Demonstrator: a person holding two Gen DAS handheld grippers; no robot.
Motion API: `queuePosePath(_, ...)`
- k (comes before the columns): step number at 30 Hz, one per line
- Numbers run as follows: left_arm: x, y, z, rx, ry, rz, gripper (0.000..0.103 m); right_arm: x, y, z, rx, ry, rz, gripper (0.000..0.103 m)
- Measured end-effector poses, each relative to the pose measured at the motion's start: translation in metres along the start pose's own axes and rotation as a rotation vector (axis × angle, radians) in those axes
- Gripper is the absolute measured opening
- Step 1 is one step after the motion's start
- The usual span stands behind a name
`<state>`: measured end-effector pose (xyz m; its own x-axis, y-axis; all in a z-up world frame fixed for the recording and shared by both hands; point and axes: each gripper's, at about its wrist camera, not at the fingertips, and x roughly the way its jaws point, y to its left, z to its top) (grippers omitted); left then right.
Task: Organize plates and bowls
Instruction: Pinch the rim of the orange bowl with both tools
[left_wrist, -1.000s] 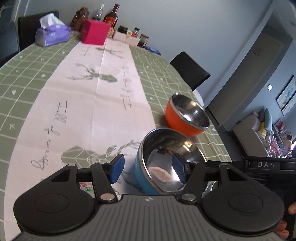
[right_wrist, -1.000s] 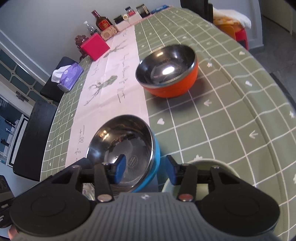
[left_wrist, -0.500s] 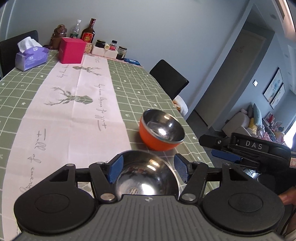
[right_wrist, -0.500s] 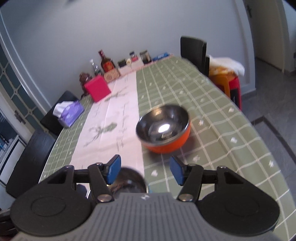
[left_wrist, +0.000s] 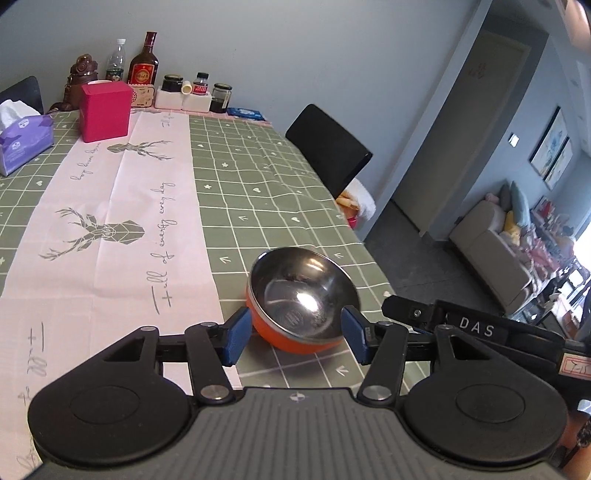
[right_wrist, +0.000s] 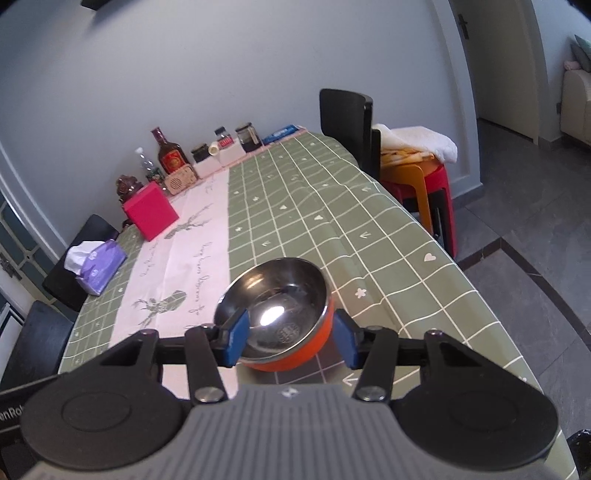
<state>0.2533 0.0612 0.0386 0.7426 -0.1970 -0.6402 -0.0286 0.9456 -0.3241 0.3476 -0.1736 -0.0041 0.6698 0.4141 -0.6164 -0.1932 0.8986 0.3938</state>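
Orange bowl (left_wrist: 301, 301) sits alone, not stacked, near tbl's (left_wrist: 258, 177) near-right edge; L gripper (left_wrist: 295, 338) & R gripper (right_wrist: 290, 341) jaws closing w/ nothing gripped, bowl beyond tips – sorting looks unfinished, no plates in view

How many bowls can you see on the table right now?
1: the orange bowl with a steel inside sits on the green checked cloth by the pink runner, just ahead of both grippers. Others may be hidden below the cameras.

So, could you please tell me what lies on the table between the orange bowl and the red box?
Nothing: only bare tablecloth between the orange bowl and the red box, in both views.
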Motion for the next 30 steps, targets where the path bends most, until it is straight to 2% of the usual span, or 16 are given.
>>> queuePosePath(1, 0.007, 0.0, 0.003, 0.002, 0.01, 0.01, 0.063, 0.007, -0.002, 0.002, 0.007, 0.017, -0.004, 0.05)
queuePosePath(3, 0.021, 0.004, 0.007, -0.009, 0.034, 0.026, 0.06, 0.019, -0.005, 0.004, 0.029, 0.051, -0.004, 0.044)
queuePosePath(11, 0.074, 0.02, 0.016, -0.034, 0.112, 0.08, 0.046, 0.055, -0.022, 0.01, 0.108, 0.139, -0.016, 0.037)
queuePosePath(17, 0.097, 0.025, 0.019, -0.045, 0.15, 0.084, 0.043, 0.072, -0.025, 0.01, 0.126, 0.187, -0.014, 0.034)
queuePosePath(19, 0.103, 0.026, 0.02, -0.046, 0.155, 0.087, 0.041, 0.077, -0.025, 0.009, 0.13, 0.205, -0.016, 0.03)
queuePosePath(23, 0.112, 0.029, 0.02, -0.051, 0.163, 0.107, 0.027, 0.081, -0.028, 0.007, 0.155, 0.219, -0.008, 0.021)
queuePosePath(25, 0.114, 0.029, 0.02, -0.053, 0.159, 0.108, 0.026, 0.08, -0.028, 0.007, 0.159, 0.22, -0.004, 0.021)
queuePosePath(29, 0.115, 0.029, 0.02, -0.045, 0.159, 0.104, 0.012, 0.081, -0.029, 0.007, 0.165, 0.221, 0.006, 0.018)
queuePosePath(30, 0.115, 0.028, 0.02, -0.044, 0.159, 0.105, 0.011, 0.081, -0.03, 0.007, 0.171, 0.222, 0.011, 0.017)
